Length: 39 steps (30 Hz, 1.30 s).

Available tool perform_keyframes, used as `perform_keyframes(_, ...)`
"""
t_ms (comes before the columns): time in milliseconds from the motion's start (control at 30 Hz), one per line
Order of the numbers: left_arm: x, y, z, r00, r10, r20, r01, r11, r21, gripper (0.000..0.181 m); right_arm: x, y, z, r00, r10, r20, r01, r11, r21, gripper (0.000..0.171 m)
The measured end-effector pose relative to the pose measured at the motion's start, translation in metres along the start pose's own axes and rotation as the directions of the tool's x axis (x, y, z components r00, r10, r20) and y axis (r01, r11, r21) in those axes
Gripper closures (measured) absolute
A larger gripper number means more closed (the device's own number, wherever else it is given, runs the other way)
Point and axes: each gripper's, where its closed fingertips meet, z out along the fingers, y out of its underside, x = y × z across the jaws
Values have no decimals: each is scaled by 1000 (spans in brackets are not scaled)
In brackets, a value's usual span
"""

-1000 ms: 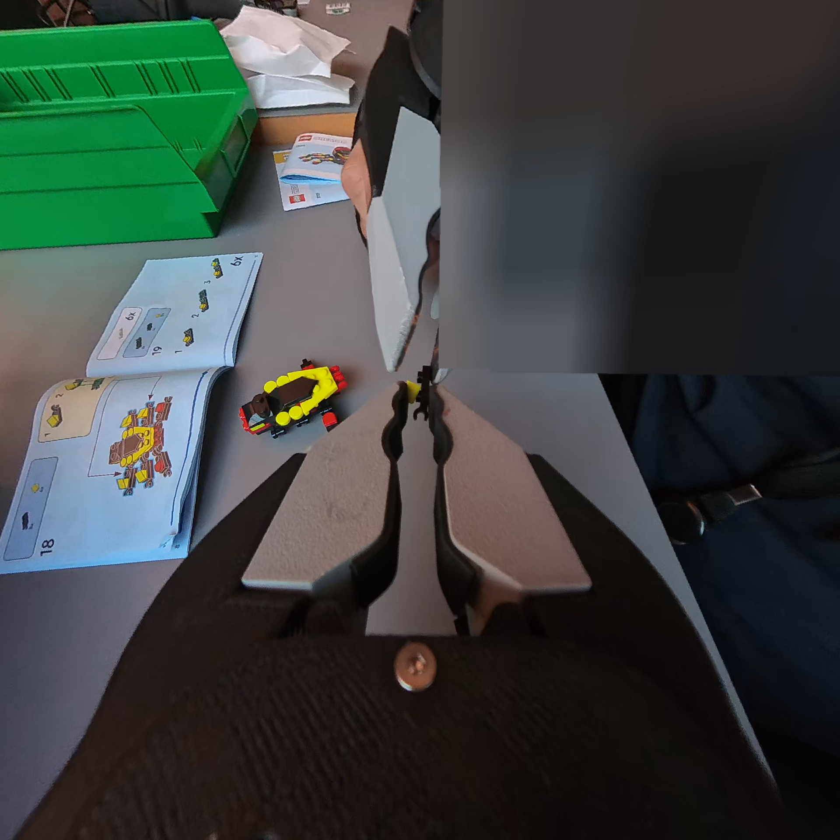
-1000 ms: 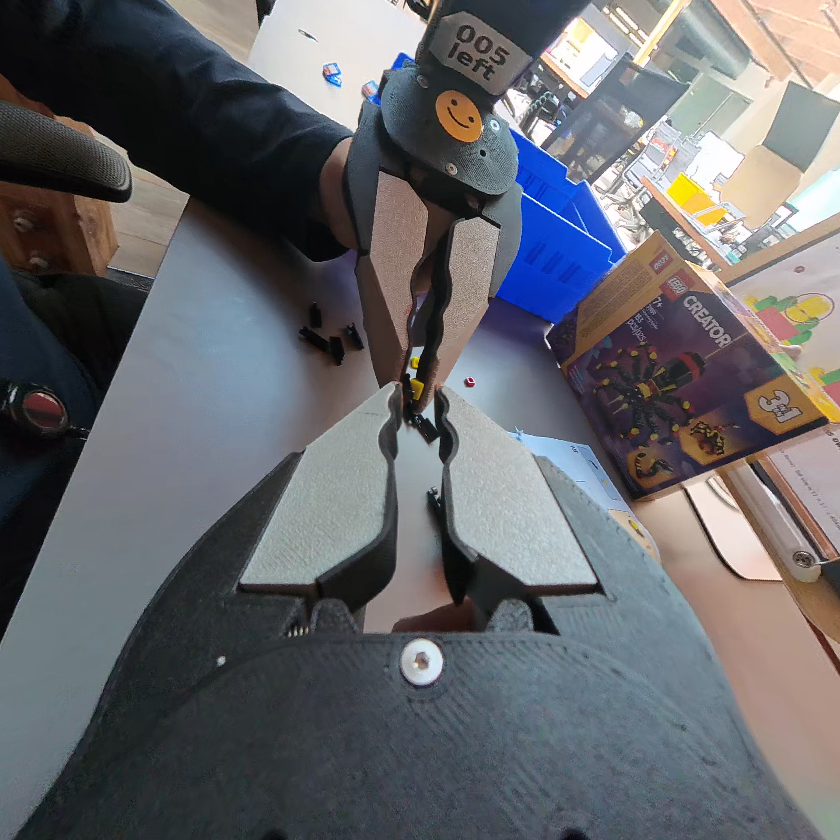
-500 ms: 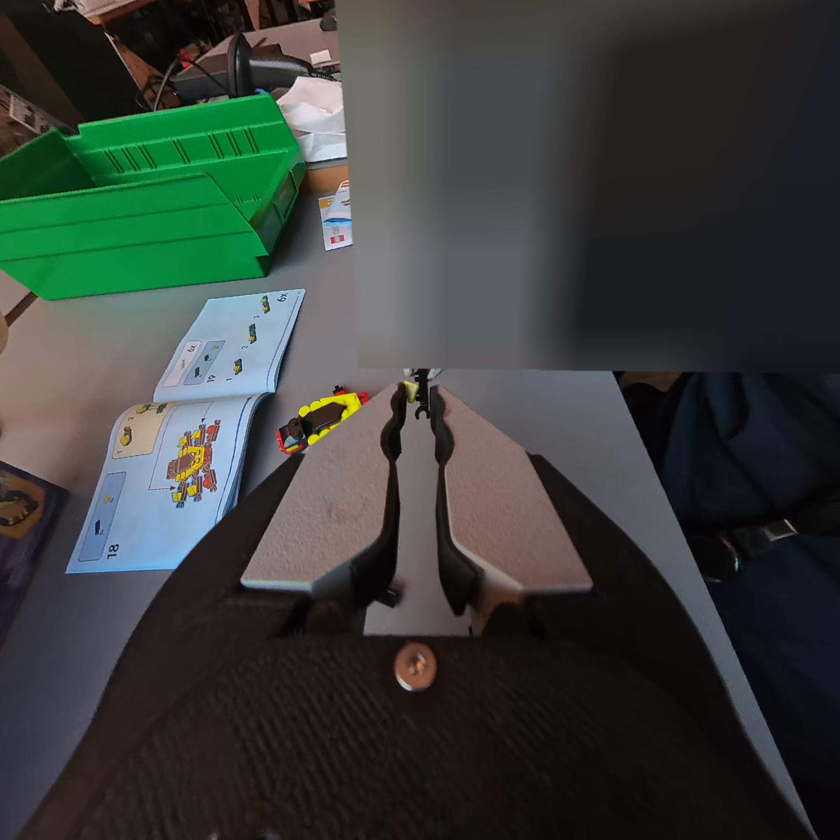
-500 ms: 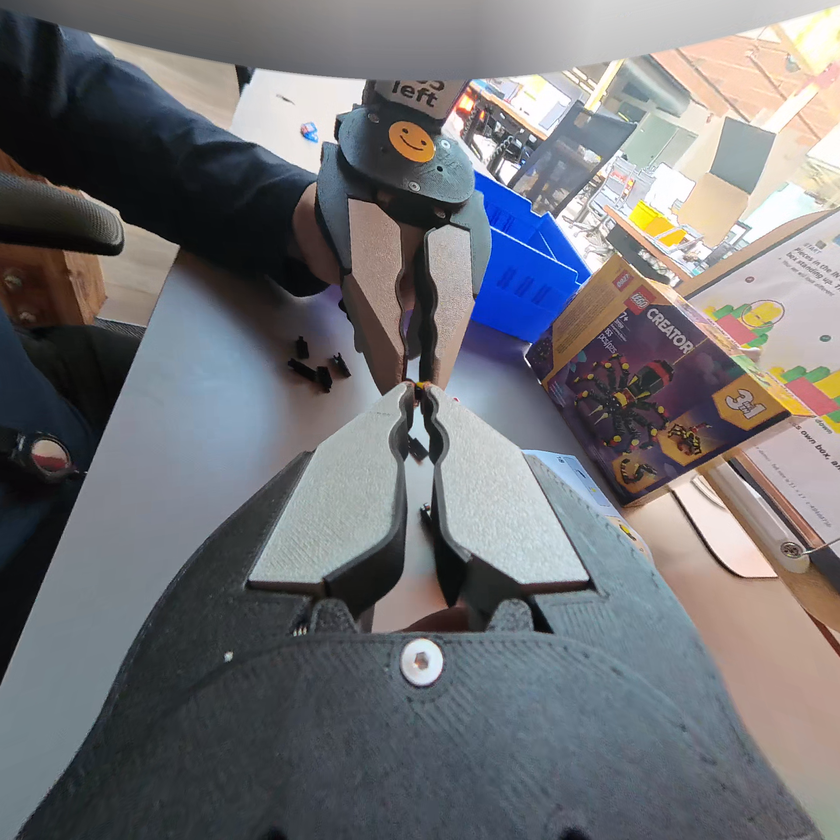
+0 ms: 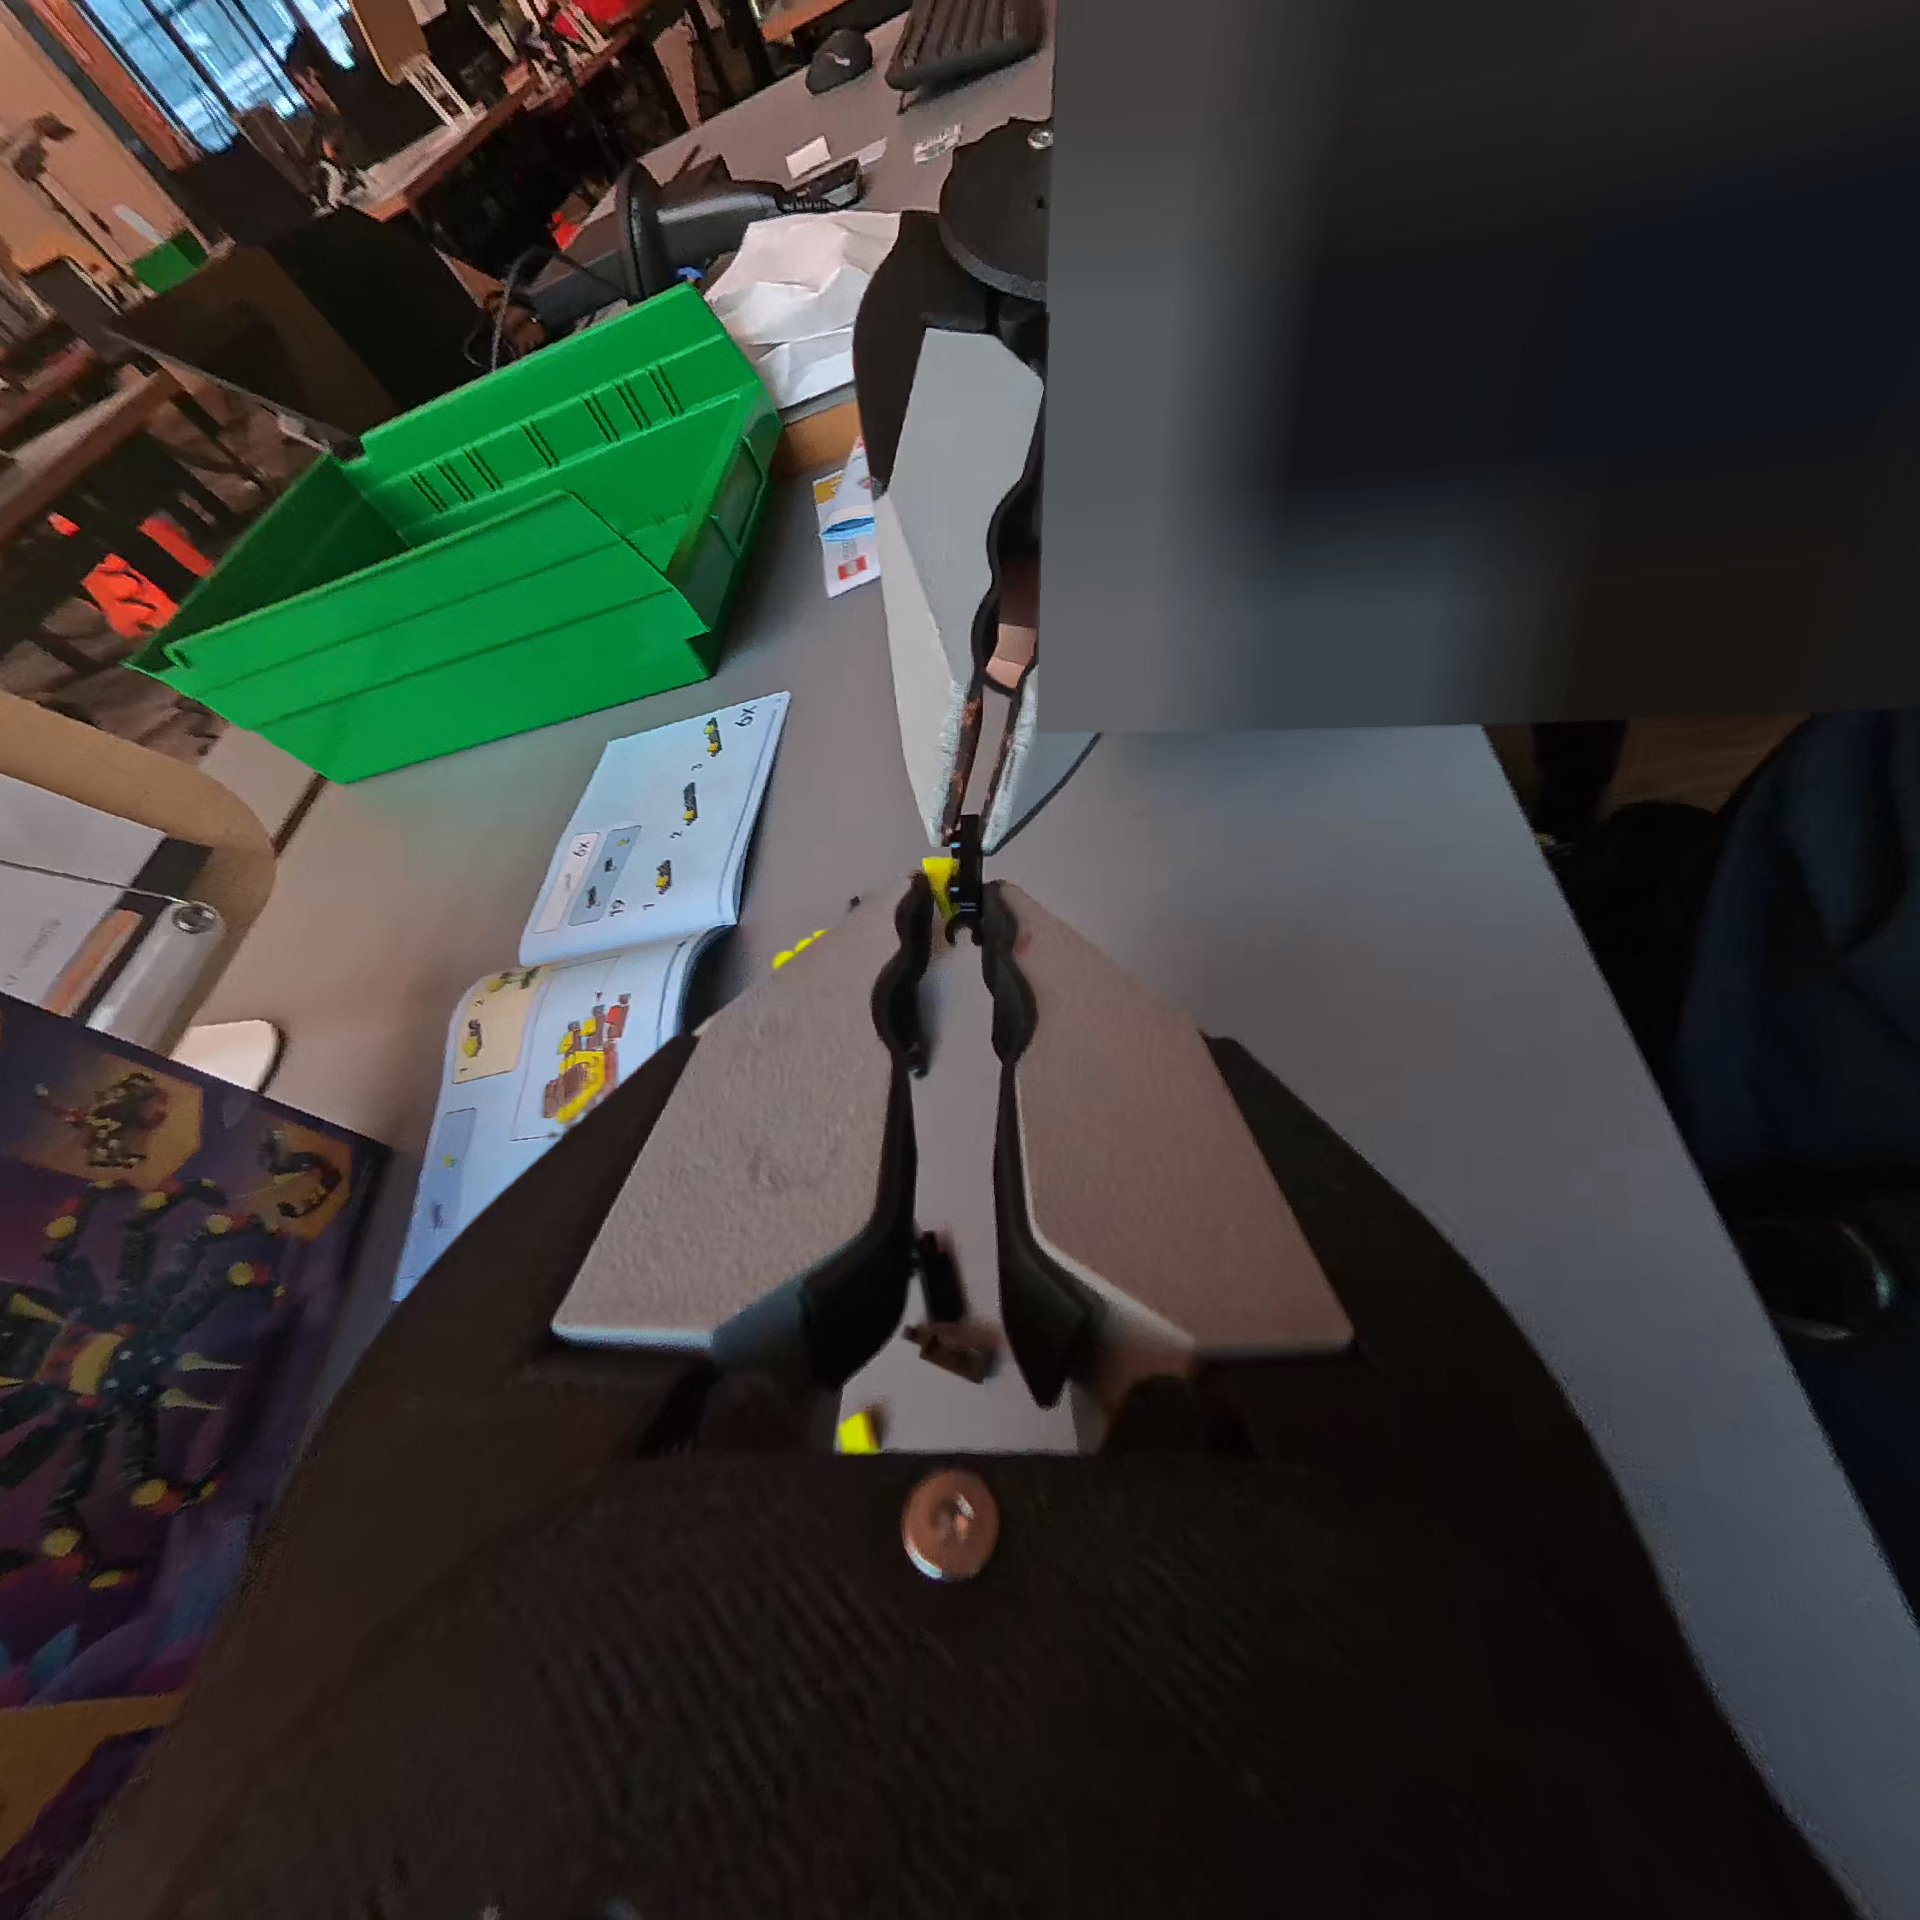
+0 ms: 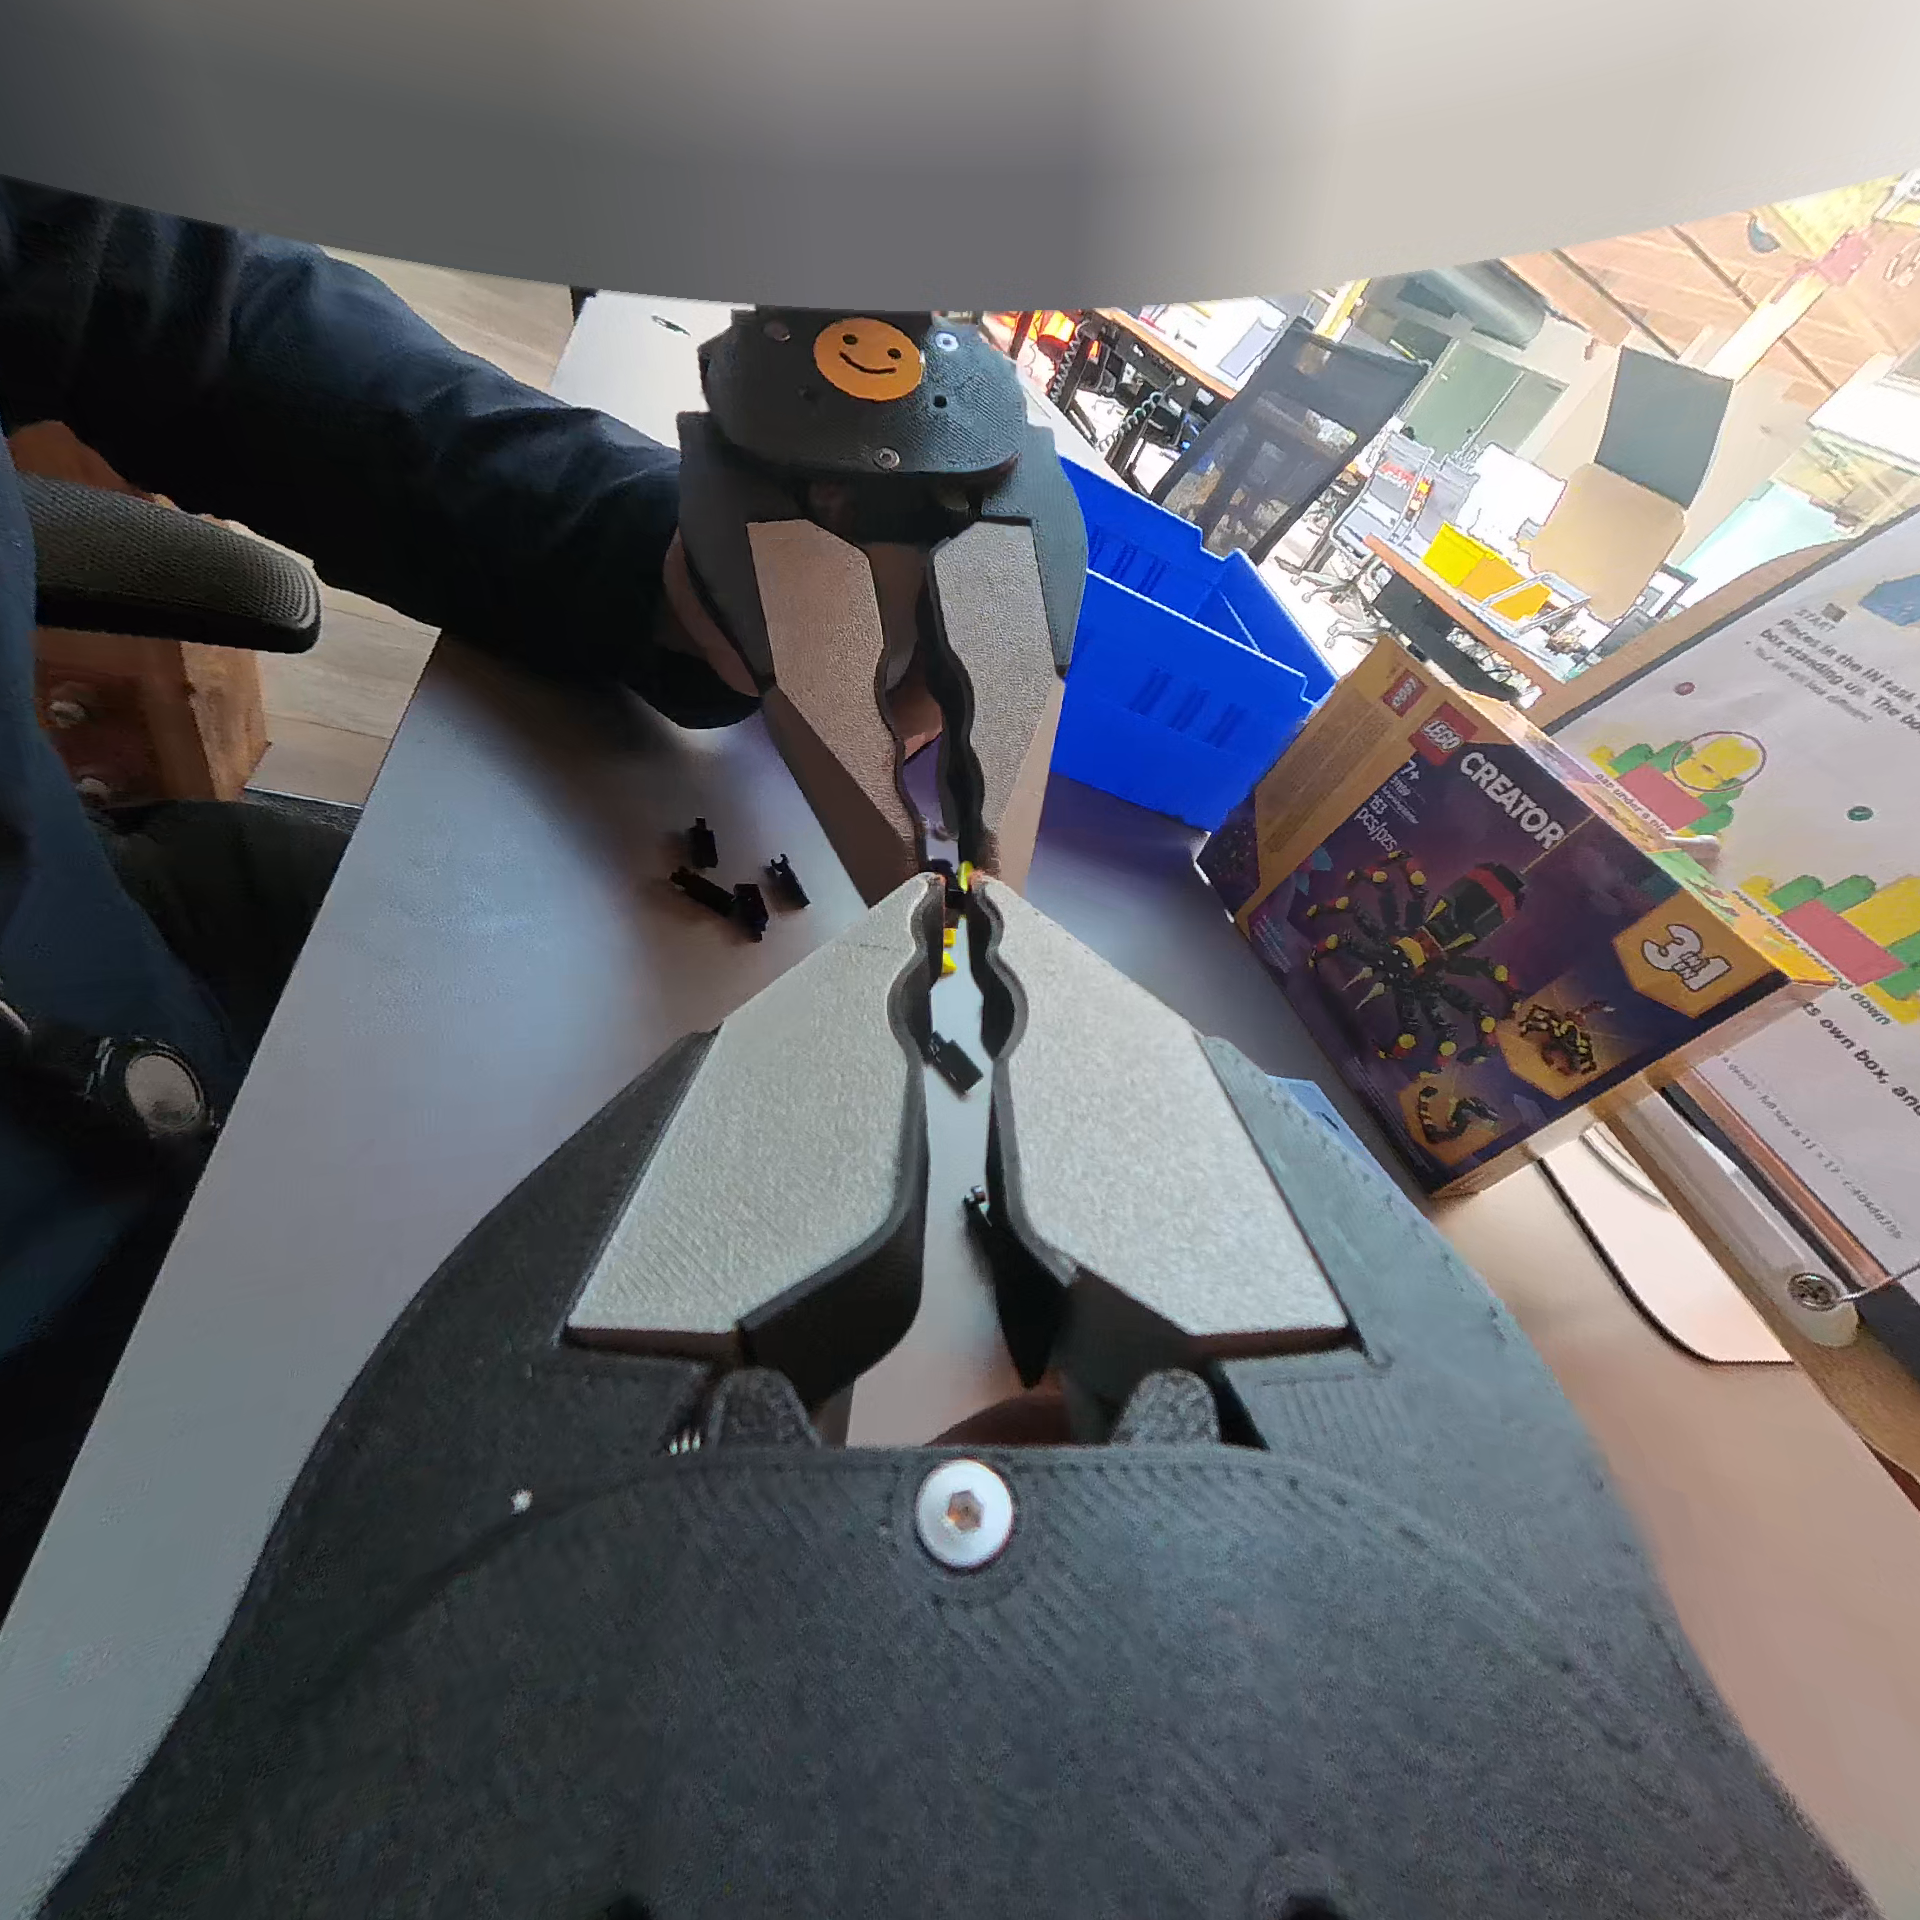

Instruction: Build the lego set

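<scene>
Left wrist view: textured grey claw (image 5: 954,914) (wavy-edged) pinches black piece (image 5: 968,868).

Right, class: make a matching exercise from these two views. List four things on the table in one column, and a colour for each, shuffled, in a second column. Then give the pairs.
Things:
1. storage bin by the booklet
2. storage bin behind the other gripper
3. loose clip pieces on the table
4. set box

Colours:
A. black
B. purple and yellow
C. green
D. blue

Pairs: 1-C, 2-D, 3-A, 4-B
</scene>
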Motion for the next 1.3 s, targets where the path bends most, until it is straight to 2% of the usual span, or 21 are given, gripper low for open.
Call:
perform_keyframes(133, -1, -4, -2, 987, 145, 73, -147, 989, 18, 175, -1, -4, -1, 1000, -14, -7, 14, 1000, 10, 170)
perform_keyframes(333, 0, -14, -6, 979, 179, 94, -185, 981, 64, 175, -3, -15, -5, 988, 130, 81, -137, 986, 93, 170)
perform_keyframes(400, 0, -16, -7, 975, 194, 111, -202, 977, 69, 175, -2, -15, -5, 984, 155, 86, -163, 981, 100, 165)
perform_keyframes(533, 2, -16, -6, 975, 196, 109, -204, 977, 66, 176, -1, -13, -2, 995, 97, 29, -99, 992, 84, 157)
perform_keyframes(767, 0, -15, -6, 989, 126, 77, -132, 989, 74, 176, 0, -13, 0, 996, -56, -67, 59, 998, 38, 165)
perform_keyframes(1033, 2, -13, -3, 997, 71, 38, -74, 994, 86, 175, 0, -10, -1, 999, 32, -15, -32, 999, 37, 166)
perform_keyframes(1300, 2, -10, -4, 996, 82, 31, -84, 993, 80, 175, 0, -10, -3, 997, 73, 10, -73, 996, 51, 166)
